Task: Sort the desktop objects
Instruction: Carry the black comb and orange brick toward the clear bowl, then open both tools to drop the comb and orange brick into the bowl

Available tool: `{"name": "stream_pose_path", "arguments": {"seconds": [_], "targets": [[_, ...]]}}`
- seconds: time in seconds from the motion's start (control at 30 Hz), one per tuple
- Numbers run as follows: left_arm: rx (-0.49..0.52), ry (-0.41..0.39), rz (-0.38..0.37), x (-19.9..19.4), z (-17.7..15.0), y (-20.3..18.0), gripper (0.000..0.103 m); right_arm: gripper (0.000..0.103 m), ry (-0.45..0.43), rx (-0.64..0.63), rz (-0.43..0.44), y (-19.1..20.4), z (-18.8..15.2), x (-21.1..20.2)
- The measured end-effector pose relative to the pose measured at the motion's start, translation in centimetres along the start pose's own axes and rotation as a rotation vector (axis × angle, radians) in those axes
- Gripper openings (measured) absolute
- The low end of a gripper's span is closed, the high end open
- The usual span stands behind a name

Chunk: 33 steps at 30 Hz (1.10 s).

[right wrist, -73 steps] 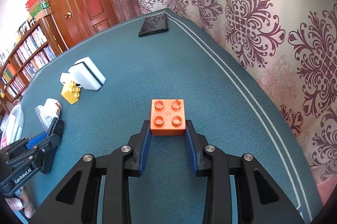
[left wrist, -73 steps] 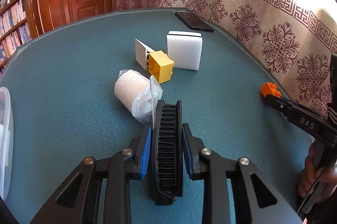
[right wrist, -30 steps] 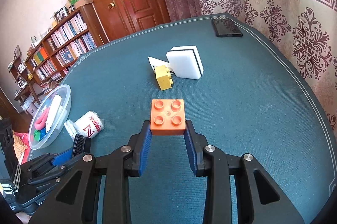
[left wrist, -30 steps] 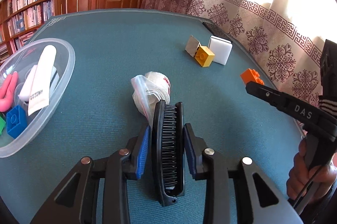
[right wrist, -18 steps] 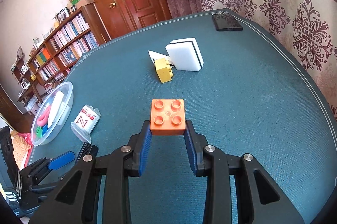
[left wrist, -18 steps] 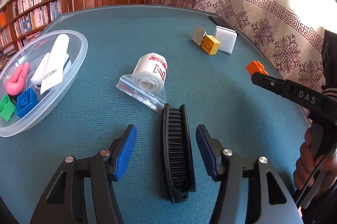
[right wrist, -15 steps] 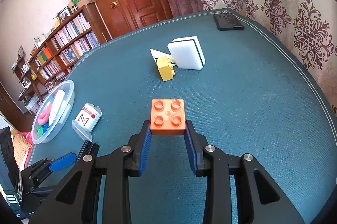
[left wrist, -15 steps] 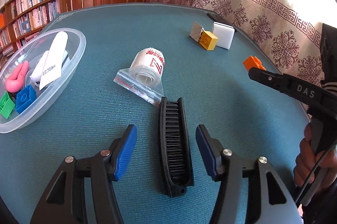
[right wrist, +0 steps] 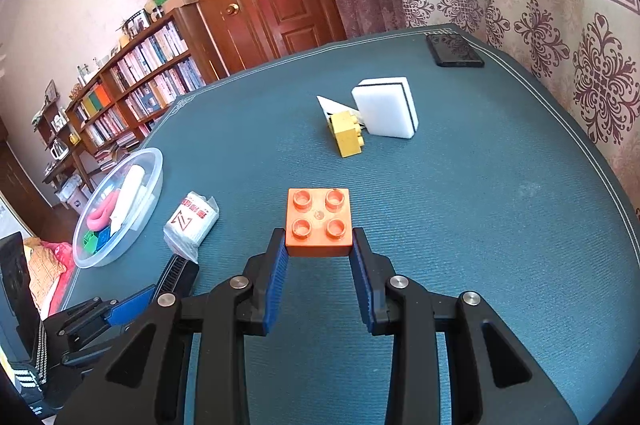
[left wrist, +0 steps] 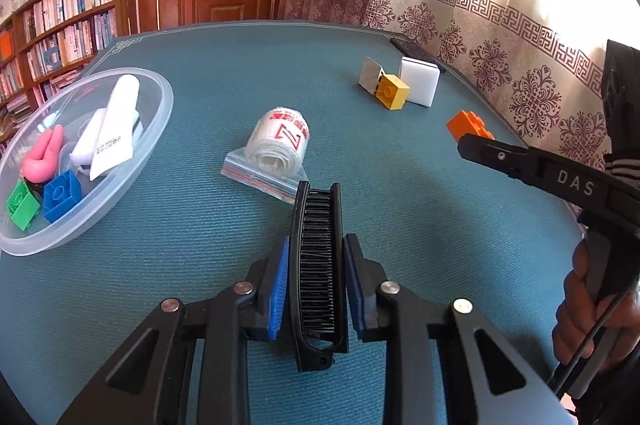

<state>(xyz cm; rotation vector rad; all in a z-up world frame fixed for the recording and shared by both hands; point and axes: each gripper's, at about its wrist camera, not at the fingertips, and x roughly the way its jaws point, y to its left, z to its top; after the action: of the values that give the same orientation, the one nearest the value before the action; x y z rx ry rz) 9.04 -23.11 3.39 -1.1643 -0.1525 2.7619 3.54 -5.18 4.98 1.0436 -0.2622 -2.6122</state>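
Orange plastic filled the right gripper (right wrist: 319, 257), its blue pads clamped on a toy brick (right wrist: 319, 221) held above the green table (right wrist: 480, 185). The left gripper (left wrist: 315, 265) pinched a black comb (left wrist: 317, 265) by its flanks, apparently bound, like the brick, for the clear bowl (left wrist: 160, 121) of sorted items at the table's left.

Left gripper (left wrist: 316, 267): jaws nearly closed, blue pads (left wrist: 279, 279) pressing both sides of the black comb (left wrist: 317, 273), which is lying lengthwise between the fingers. Right gripper (right wrist: 319, 267): jaws pinching the orange brick (right wrist: 319, 223) at the fingertips, studs facing up. In the left wrist view the right gripper is reaching in from the right edge, and the person's hand (left wrist: 592, 309) is wrapping around its handle.
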Motion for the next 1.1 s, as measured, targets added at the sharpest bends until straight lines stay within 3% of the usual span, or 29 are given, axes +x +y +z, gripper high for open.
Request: {"name": "stream_pose_path", "arguments": {"seconds": [0.57,1.1], "targets": [[-0.160,-0.198,0.135,-5.4,3.0,10.0,0.030,0.034,0.018,-0.157,0.127,11.5,2.5,3.7],[-0.269,-0.221,0.193,-4.1,3.9,17.6,0.030,0.034,0.070,-0.254,0.141,19.6,3.6,9.9]]}}
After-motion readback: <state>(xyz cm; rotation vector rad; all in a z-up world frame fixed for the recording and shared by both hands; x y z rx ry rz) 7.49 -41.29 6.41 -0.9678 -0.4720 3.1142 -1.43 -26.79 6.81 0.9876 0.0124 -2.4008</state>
